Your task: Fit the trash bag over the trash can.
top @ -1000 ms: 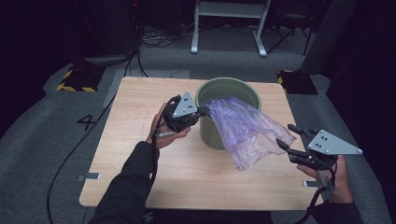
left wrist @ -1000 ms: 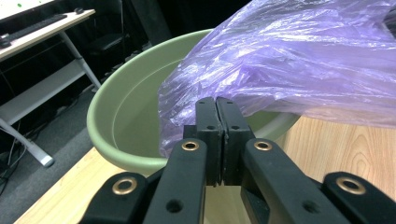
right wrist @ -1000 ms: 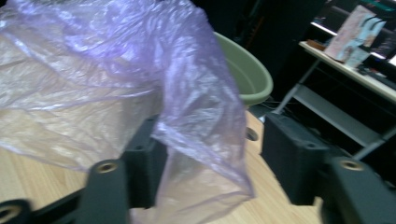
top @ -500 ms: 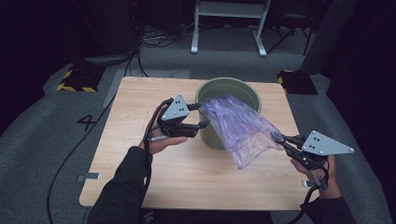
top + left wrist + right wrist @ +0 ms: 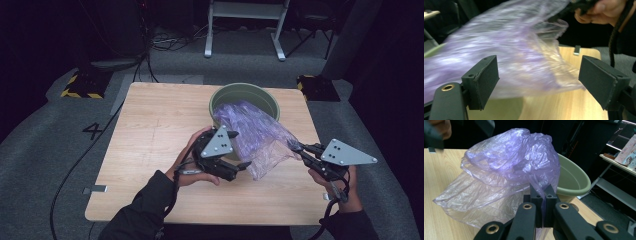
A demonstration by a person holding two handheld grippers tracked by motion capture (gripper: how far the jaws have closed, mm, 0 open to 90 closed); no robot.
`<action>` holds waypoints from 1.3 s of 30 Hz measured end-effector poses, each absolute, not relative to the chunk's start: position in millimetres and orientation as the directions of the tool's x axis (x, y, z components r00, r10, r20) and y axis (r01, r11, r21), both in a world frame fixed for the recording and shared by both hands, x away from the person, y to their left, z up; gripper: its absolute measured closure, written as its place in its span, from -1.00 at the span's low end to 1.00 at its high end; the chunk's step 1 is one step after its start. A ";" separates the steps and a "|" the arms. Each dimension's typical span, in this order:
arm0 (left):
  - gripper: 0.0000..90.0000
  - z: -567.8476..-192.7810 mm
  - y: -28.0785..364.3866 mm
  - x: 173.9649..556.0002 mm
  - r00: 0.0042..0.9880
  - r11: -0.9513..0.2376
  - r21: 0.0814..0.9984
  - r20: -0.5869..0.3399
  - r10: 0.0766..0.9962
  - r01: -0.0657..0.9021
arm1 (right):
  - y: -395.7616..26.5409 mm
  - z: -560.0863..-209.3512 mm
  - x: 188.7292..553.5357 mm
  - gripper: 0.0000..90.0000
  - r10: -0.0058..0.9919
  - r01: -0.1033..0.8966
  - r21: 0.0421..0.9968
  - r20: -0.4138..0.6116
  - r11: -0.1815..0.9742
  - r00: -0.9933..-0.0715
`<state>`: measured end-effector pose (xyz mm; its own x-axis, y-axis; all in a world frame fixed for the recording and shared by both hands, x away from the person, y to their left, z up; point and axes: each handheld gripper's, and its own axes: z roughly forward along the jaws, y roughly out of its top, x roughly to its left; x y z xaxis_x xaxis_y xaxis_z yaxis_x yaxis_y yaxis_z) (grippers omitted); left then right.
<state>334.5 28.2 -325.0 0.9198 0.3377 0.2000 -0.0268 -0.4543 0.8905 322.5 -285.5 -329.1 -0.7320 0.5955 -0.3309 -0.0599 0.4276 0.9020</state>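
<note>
A thin purple plastic bag (image 5: 256,134) spills out of a green bin (image 5: 252,91) at the table's far middle and stretches toward the right. My right gripper (image 5: 296,147) is shut on the bag's corner; in the right gripper view the film (image 5: 506,162) is pinched between its closed jaws (image 5: 543,192), with the bin (image 5: 574,178) behind. My left gripper (image 5: 244,165) is in front of the bin by the bag's lower edge. Its jaws (image 5: 539,80) have just been opening and stand wide, with blurred film (image 5: 519,50) hanging ahead of the pads, untouched.
The wooden table (image 5: 150,125) has bare room left of the bin and along the front. On the grey floor lie cables (image 5: 75,165), striped blocks (image 5: 80,85) and a metal stand (image 5: 245,20) behind the table.
The left gripper let go of the bag at the bin's left side, opened, and moved toward the table's front under the bag. The right gripper closed on the bag's corner and stayed put.
</note>
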 end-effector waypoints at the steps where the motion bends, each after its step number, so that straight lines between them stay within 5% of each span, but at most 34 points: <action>1: -0.65 -326.3 24.5 334.0 0.914 -0.467 0.884 0.214 0.344 -0.031 | -285.0 -328.7 322.2 1.00 0.594 -0.060 0.902 -0.330 0.427 -0.734; 13: 0.56 -327.0 44.2 355.4 0.889 -0.468 0.884 0.220 0.402 -0.007 | -290.3 -328.4 326.8 1.00 0.624 -0.030 0.902 -0.322 0.431 -0.712; 21: 0.99 -323.1 73.5 359.6 0.877 -0.445 0.895 0.240 0.417 -0.033 | -291.8 -329.9 336.1 1.00 0.648 0.012 0.903 -0.300 0.430 -0.700; 25: 0.93 -321.4 86.4 362.6 0.870 -0.397 0.918 0.199 0.451 -0.005 | -293.1 -331.0 337.4 1.00 0.655 0.023 0.905 -0.290 0.425 -0.698; 28: 0.09 -323.2 81.8 358.0 0.885 -0.403 0.915 0.170 0.434 0.022 | -289.8 -331.8 336.1 1.00 0.649 0.024 0.904 -0.287 0.426 -0.705; 29: 0.09 -324.1 77.9 354.2 0.887 -0.401 0.916 0.169 0.429 0.019 | -289.8 -331.8 336.1 1.00 0.649 0.024 0.904 -0.287 0.426 -0.705; 31: -0.39 -325.7 68.6 345.7 0.898 -0.401 0.916 0.168 0.407 0.011 | -285.4 -331.0 334.7 1.00 0.640 0.017 0.899 -0.298 0.437 -0.708; 39: -0.63 -332.8 30.0 333.2 0.904 -0.453 0.891 0.217 0.368 -0.030 | -282.0 -329.7 333.6 1.00 0.630 0.012 0.899 -0.297 0.438 -0.717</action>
